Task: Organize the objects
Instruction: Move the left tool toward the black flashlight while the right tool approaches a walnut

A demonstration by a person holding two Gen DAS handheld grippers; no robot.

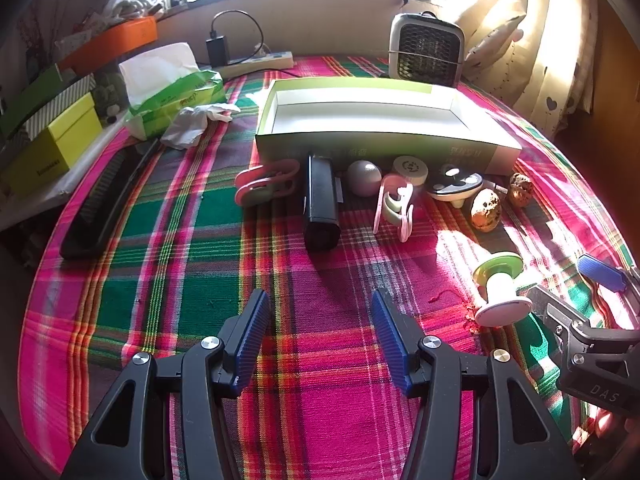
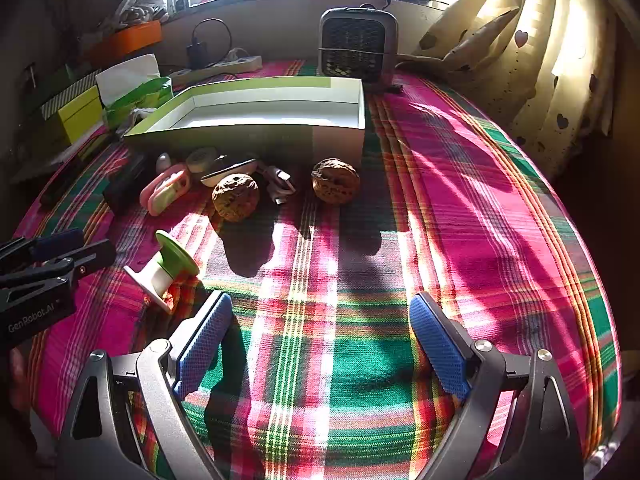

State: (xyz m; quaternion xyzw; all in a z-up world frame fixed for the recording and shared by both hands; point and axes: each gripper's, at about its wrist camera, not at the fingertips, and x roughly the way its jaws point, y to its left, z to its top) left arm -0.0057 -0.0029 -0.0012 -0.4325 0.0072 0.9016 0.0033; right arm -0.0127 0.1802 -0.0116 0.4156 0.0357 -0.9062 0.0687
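Note:
An open green-and-white box point(image 1: 376, 142) point(image 2: 256, 136) stands empty on the plaid cloth. In front of it lie a pink clip point(image 1: 266, 185), a black device point(image 1: 321, 202), a grey ball point(image 1: 363, 177), a second pink clip point(image 1: 394, 205) point(image 2: 166, 190), a round white cap point(image 1: 410, 168), a white gadget point(image 1: 454, 186) and two walnuts point(image 2: 235, 197) point(image 2: 335, 186). A green-and-white spool point(image 1: 500, 290) point(image 2: 164, 270) lies nearer. My left gripper point(image 1: 320, 336) is open and empty above the cloth. My right gripper point(image 2: 320, 344) is open and empty, right of the spool.
A black comb point(image 1: 100, 204) lies at the left. A tissue pack point(image 1: 172, 88), crumpled tissue point(image 1: 196, 122) and yellow-green boxes point(image 1: 56, 144) sit at the left edge. A small heater point(image 1: 426, 50) point(image 2: 358, 46) and a power strip point(image 1: 260, 62) stand behind the box. Curtains hang at the right.

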